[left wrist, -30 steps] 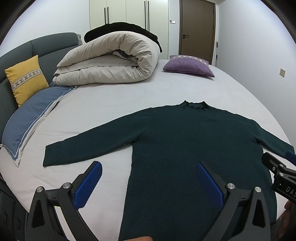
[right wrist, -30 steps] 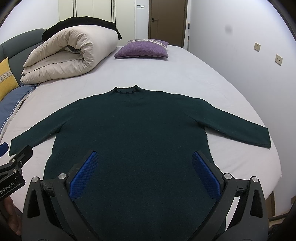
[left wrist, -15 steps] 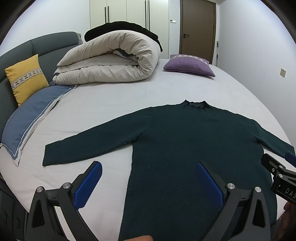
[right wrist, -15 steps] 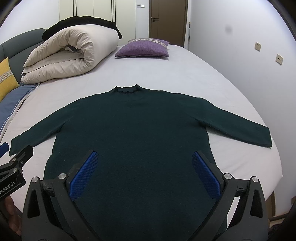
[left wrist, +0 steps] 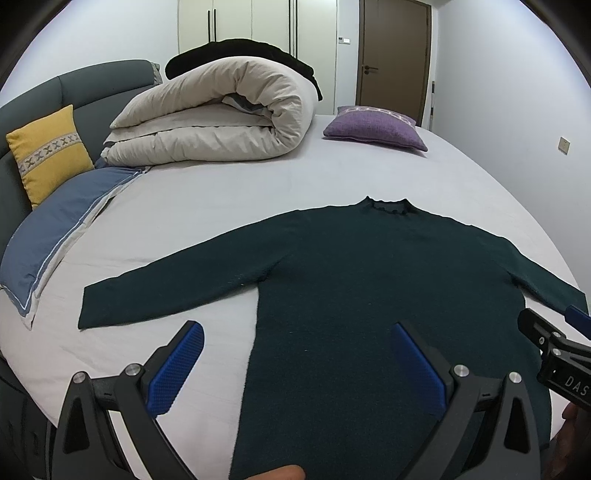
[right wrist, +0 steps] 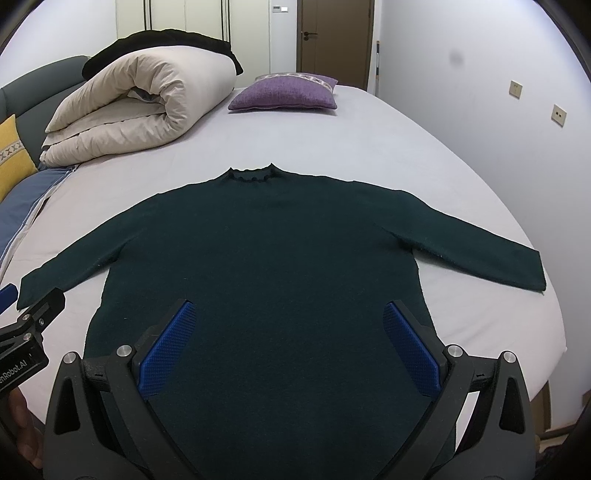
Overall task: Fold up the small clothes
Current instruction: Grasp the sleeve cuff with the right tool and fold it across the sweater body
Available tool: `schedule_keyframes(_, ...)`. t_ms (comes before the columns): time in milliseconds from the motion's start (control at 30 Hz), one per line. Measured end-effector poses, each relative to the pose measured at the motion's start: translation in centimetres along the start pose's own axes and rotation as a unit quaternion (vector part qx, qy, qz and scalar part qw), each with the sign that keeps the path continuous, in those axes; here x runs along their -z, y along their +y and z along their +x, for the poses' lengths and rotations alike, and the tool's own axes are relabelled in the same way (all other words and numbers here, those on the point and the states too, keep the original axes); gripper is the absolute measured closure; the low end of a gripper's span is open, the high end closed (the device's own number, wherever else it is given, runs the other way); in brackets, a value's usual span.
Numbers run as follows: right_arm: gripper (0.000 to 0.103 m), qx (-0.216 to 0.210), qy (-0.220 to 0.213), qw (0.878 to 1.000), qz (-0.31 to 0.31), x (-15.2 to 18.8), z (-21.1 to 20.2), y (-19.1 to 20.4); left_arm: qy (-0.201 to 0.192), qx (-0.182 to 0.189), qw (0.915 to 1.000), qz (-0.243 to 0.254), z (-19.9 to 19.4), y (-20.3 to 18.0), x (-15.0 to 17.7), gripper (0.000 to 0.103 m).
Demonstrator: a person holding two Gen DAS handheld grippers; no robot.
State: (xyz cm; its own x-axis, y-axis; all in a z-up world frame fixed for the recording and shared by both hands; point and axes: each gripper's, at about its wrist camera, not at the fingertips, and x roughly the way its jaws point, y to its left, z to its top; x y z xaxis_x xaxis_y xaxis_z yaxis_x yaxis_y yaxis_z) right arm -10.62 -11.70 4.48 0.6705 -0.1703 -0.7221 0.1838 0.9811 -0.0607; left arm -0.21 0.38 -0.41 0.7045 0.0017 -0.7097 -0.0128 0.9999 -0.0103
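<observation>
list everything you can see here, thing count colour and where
sweater: 1, dark green, flat on the bed, sleeves spread, collar away from the cameras
bed sheet: 1, pale grey, under everything
rolled duvet: 1, cream, far left of bed
black item: 1, black, on top of the duvet
purple cushion: 1, purple, far end of bed
yellow cushion: 1, yellow with patterned band, against grey headboard
blue pillow: 1, blue, left edge of bed
door: 1, brown, back wall
wardrobe: 1, white, back wall
left tongs: 1, black with blue pads, open above the hem
right tongs: 1, same, open above the lower body
</observation>
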Motion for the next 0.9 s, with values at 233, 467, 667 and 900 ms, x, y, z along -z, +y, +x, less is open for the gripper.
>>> schedule_keyframes(233, 0.000, -0.042, -0.016, 0.993, 0.105, -1.0, 1.9, -9.3, 0.007, 0.026, 0.9996, -0.008, 1.9, -1.0, -0.2, 0.000)
schedule_keyframes(467, 0.009, -0.026, -0.010, 0.930, 0.366, 2.4, 7.7, -32.0, 0.065, 0.081, 0.9939, -0.038, 7.1, -2.0, -0.8, 0.000)
schedule_keyframes(667, 0.028, -0.020, -0.024, 0.856, 0.516, 8.0, 11.5, -45.9, 0.031, 0.091, 0.9951, -0.020, 9.4, -4.5, -1.3, 0.000)
schedule_keyframes(900, 0.054, -0.033, -0.064, 0.841, 0.536, 7.1, 13.5, -50.5, 0.096, 0.125, 0.9870, -0.030, 12.5, -6.5, -2.6, 0.000)
